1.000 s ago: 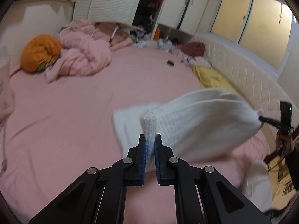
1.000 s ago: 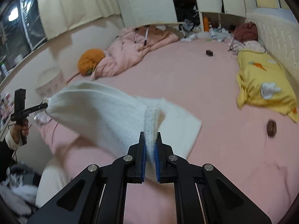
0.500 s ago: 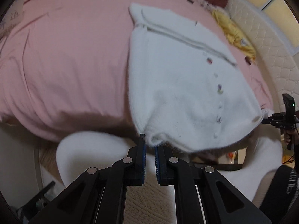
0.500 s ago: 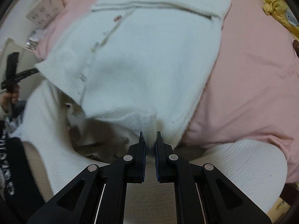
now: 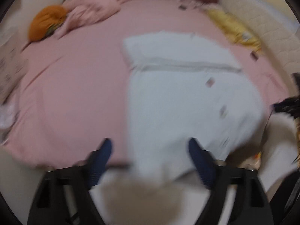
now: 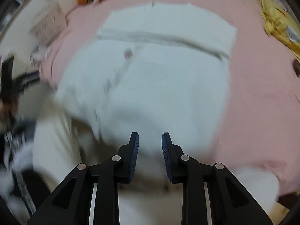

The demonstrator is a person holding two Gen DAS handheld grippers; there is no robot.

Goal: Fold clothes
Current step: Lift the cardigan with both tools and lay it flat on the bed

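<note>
A white knitted cardigan [image 5: 183, 97] [image 6: 153, 75] with a row of buttons lies spread on the pink bed [image 5: 71, 86], its near hem hanging over the bed's front edge. My left gripper [image 5: 150, 146] is opening wide over the hem's left corner, and its blue pads do not press the cloth. My right gripper [image 6: 150, 140] is opening too, with a clear gap between its pads above the hem's right part. Neither gripper holds the cardigan. Both views are blurred by motion.
An orange cushion [image 5: 46, 24] and a crumpled pink blanket [image 5: 90, 13] lie at the far side. A yellow printed cloth [image 6: 277, 22] sits by the quilted headboard [image 5: 271, 24]. A small dark object [image 6: 296, 67] lies on the sheet. White rounded furniture [image 6: 56, 150] stands below the bed's edge.
Both grippers carried the cardigan down onto the bed, then let go of its hem as their jaws parted. The garment went from hanging in the air to lying flat.
</note>
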